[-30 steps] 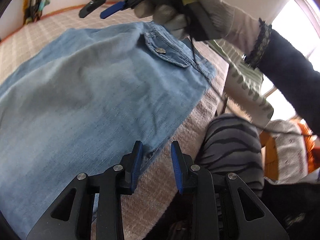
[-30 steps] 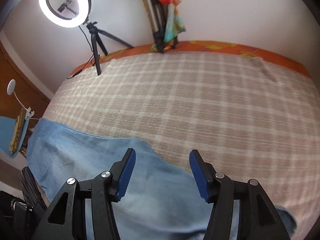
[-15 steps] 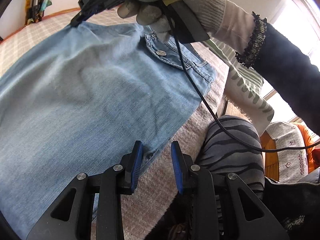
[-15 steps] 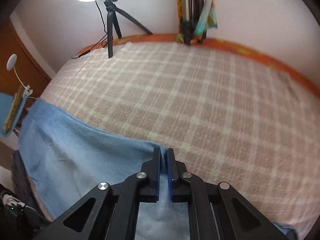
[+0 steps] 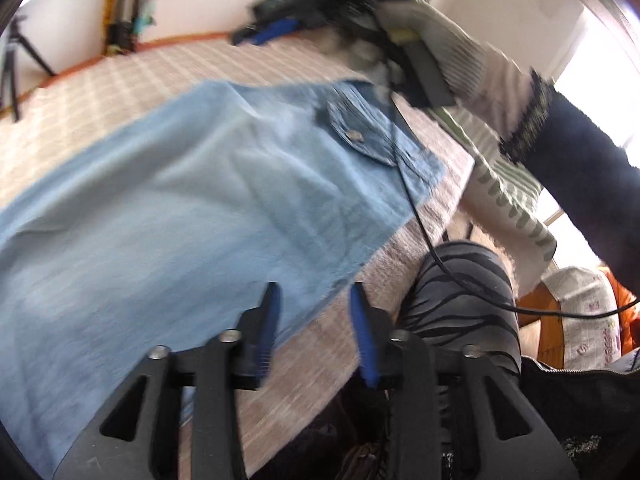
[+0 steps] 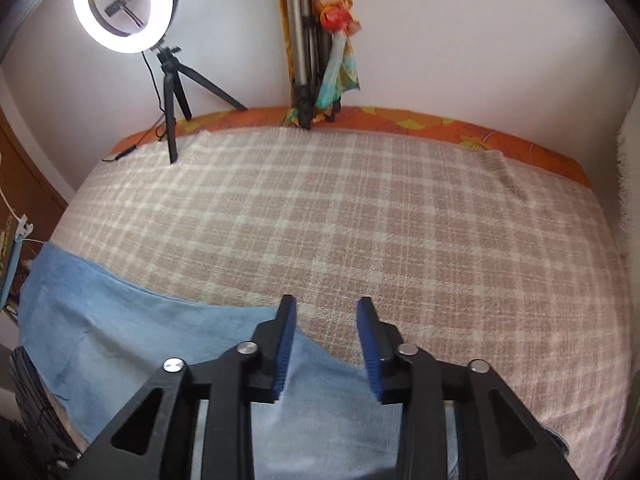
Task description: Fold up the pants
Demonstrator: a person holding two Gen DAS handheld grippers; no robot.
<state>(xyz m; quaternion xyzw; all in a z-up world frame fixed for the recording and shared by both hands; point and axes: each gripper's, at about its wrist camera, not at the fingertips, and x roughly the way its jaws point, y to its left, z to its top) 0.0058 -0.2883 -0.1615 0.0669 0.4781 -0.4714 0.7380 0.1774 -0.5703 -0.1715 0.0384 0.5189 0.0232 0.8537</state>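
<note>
Now both grippers, left (image 5: 316, 312) and right (image 6: 326, 328), just opened, released, nothing gripped, pants (image 5: 180, 208) flat on bed (image 6: 360, 208), pocket at one o'clock.

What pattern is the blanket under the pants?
A beige and white plaid blanket, clearest in the right wrist view.

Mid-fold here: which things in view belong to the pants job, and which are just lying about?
Job:
- denim pants, flat on the checked blanket
- left tongs, open
- right tongs, open

Lying about:
- ring light on tripod
- striped cushion
- folded tripod against the wall
</note>
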